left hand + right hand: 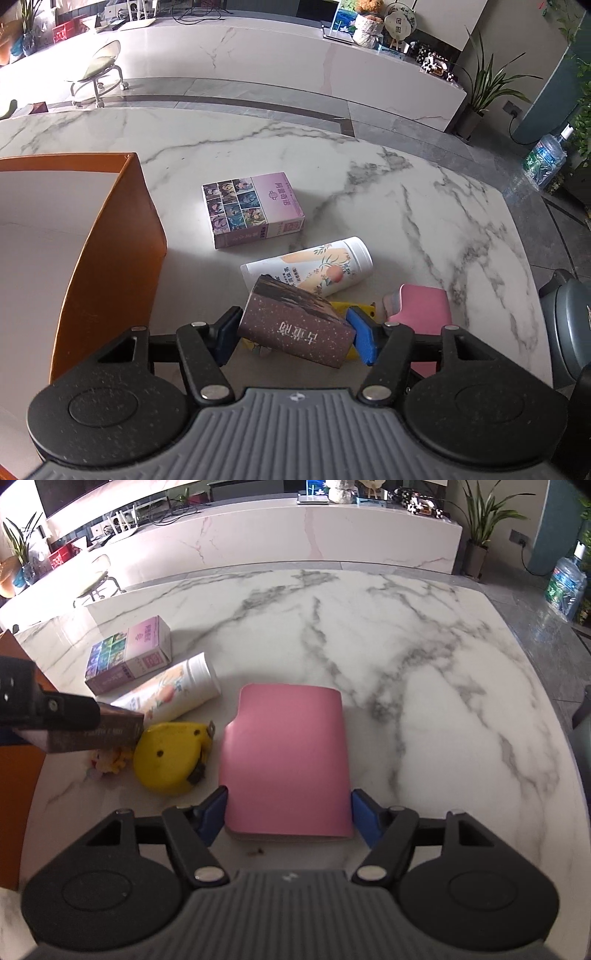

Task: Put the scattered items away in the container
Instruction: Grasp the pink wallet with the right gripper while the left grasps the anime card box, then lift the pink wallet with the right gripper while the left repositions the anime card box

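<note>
At far left stands the orange container [110, 236], open-topped, its near wall right beside the left gripper [295, 332]. That gripper's jaws are clenched on a dark box [295, 328], tilted and lifted off the worktop [406, 192], presumably so it clears the rim. Below lie a purple card box [251, 210], a white bottle [314, 266] on its side and a yellow tape measure [170, 757] (something small beside it is too blurred to name). The right gripper [288, 812] brackets a pink notebook [288, 753]; whether its jaws press, I cannot tell. Rightward, bare marble offers swinging room.
</note>
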`<act>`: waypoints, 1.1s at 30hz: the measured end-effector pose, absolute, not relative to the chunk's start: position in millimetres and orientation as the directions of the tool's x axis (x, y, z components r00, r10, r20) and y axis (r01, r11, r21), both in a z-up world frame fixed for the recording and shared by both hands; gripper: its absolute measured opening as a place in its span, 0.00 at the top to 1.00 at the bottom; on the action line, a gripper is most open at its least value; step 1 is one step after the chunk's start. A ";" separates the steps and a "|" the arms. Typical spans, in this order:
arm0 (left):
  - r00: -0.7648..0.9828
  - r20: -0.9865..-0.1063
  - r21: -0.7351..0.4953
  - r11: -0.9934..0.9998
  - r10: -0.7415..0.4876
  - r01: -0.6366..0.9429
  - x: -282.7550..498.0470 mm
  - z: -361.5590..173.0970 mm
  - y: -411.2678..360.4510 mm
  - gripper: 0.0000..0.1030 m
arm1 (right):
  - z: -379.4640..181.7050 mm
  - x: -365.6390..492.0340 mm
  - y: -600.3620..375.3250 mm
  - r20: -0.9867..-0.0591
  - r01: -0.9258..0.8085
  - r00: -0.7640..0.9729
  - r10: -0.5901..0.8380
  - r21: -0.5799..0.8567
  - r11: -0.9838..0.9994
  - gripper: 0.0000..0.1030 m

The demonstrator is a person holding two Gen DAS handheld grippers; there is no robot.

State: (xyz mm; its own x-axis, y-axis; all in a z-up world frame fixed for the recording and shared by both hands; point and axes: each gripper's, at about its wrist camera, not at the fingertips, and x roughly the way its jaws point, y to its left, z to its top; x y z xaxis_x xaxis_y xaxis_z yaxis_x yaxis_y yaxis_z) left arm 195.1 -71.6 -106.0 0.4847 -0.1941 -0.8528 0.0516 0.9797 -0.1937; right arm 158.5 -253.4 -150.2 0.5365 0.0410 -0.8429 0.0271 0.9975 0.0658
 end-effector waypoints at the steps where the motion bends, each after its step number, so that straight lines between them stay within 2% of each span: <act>1: 0.485 -0.851 -0.200 0.978 -0.203 0.058 192.2 -104.0 -71.8 0.30 | -149.2 154.3 -255.1 -0.845 0.038 0.534 0.044 0.076 0.996 0.30; 4: 0.488 -0.844 -0.211 0.974 -0.222 0.079 182.5 -98.3 -73.2 0.32 | -145.5 141.7 -260.5 -0.849 0.070 0.524 0.059 0.112 0.991 0.30; 6: 0.493 -0.839 -0.214 0.972 -0.232 0.094 174.5 -94.2 -74.4 0.36 | -141.0 132.4 -264.2 -0.850 0.087 0.523 0.065 0.130 0.988 0.30; 7: 0.495 -0.835 -0.218 0.971 -0.239 0.102 170.0 -92.1 -74.9 0.45 | -138.1 127.4 -265.6 -0.848 0.094 0.525 0.064 0.133 0.987 0.30; 8: 0.490 -0.836 -0.224 0.969 -0.247 0.108 166.7 -91.0 -75.5 0.72 | -135.0 122.0 -266.9 -0.846 0.097 0.529 0.062 0.133 0.986 0.30; 22: 0.438 -0.847 -0.247 0.953 -0.301 0.176 118.2 -97.8 -79.6 0.72 | -130.3 59.1 -272.1 -0.857 0.115 0.510 0.071 0.150 0.982 0.30; 25: 0.431 -0.853 -0.241 0.955 -0.293 0.172 115.4 -99.7 -80.7 0.61 | -129.6 49.7 -276.2 -0.854 0.123 0.515 0.077 0.163 0.979 0.30; 27: 0.443 -0.854 -0.216 0.961 -0.272 0.172 113.4 -100.0 -82.8 0.33 | -129.0 46.2 -278.6 -0.850 0.123 0.520 0.085 0.174 0.977 0.30; 28: 0.449 -0.853 -0.208 0.963 -0.264 0.172 112.6 -100.3 -83.7 0.32 | -128.5 45.1 -279.5 -0.847 0.122 0.523 0.091 0.180 0.976 0.30; 30: 0.447 -0.848 -0.226 0.958 -0.284 0.178 112.0 -101.2 -85.5 0.35 | -127.6 43.0 -281.5 -0.842 0.118 0.530 0.103 0.194 0.974 0.30; 32: 0.438 -0.835 -0.278 0.942 -0.333 0.188 111.4 -101.4 -87.5 0.48 | -127.1 42.0 -283.7 -0.840 0.117 0.533 0.107 0.198 0.973 0.30; 33: 0.434 -0.829 -0.294 0.934 -0.354 0.200 110.9 -101.0 -89.9 0.48 | -126.9 41.6 -284.8 -0.838 0.117 0.534 0.109 0.200 0.973 0.30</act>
State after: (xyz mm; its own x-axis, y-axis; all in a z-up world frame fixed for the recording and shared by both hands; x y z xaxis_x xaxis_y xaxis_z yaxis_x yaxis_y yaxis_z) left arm 110.9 -89.9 -101.0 0.4335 -0.3539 -0.8288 0.2005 0.9345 -0.2941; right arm 41.6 -284.8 -126.9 0.5340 0.1086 -0.8385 0.1169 0.9727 0.2005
